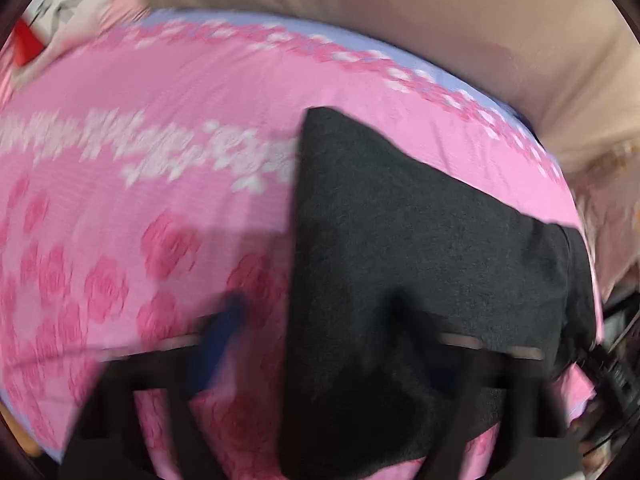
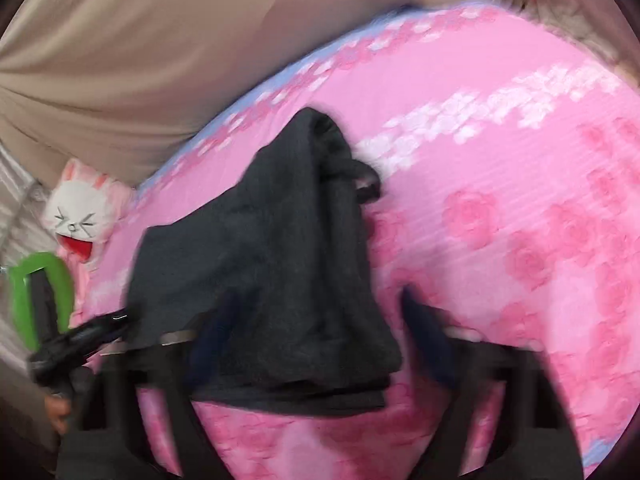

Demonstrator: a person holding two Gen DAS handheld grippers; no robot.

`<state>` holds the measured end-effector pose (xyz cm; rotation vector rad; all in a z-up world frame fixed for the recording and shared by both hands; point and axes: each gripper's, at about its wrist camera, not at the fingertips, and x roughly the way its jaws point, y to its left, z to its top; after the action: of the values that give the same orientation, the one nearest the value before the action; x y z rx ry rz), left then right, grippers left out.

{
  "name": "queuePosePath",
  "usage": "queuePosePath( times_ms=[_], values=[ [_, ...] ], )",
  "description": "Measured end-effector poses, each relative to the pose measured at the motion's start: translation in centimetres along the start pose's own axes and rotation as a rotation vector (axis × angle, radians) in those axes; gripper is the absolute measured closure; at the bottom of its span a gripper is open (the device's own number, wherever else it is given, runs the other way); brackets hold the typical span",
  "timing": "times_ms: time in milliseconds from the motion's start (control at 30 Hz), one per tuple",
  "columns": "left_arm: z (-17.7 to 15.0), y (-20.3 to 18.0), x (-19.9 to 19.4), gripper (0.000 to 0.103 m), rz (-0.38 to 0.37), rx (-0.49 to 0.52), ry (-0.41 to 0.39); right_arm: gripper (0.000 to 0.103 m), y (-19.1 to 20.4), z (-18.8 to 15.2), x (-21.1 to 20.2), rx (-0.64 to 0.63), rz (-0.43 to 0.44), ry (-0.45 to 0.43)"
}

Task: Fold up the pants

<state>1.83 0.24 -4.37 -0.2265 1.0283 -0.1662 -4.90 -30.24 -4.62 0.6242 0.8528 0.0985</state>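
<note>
- the pants (image 2: 272, 264) are laid on the pink bed sheet (image 2: 500, 184), so folds can be pressed flat;
- the left claw (image 1: 320, 344) is blurred and part hidden; its state cannot be told;
- the right claw (image 2: 316, 332) is held open astride the near hem, apparently for the next fold

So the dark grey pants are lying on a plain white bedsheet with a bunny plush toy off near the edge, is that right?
Not quite: the sheet isn't plain white. In the right wrist view the dark grey pants lie on a pink bedsheet printed with roses and white flowers. The bunny plush toy is indeed near the edge.
</note>
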Motion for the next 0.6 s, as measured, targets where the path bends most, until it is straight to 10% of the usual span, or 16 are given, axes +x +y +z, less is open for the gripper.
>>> queuePosePath(
  times_ms=[167,267,367,467,600],
  values=[
    [3.1,1.3,-3.4,0.094,-0.095,-0.021,-0.001,0.074,3.9,0.1,-2.9,-0.044,0.050,-0.048],
    [2.7,2.5,-4.1,0.094,-0.007,-0.001,-0.005,0.066,5.3,-1.8,-3.1,-0.113,0.056,-0.013],
    [1.1,3.8,-1.5,0.082,0.079,0.011,0.079,0.048,4.0,-3.6,-2.6,-0.162,-0.168,-0.028],
    [0.4,3.1,-3.7,0.078,0.127,0.025,-0.014,0.055,5.7,-2.7,-5.8,-0.189,-0.169,-0.162],
    [0.2,-0.6,-6.5,0.033,0.170,0.122,-0.157,0.057,11.5,-1.1,-5.6,-0.352,-0.098,-0.207]
  ],
)
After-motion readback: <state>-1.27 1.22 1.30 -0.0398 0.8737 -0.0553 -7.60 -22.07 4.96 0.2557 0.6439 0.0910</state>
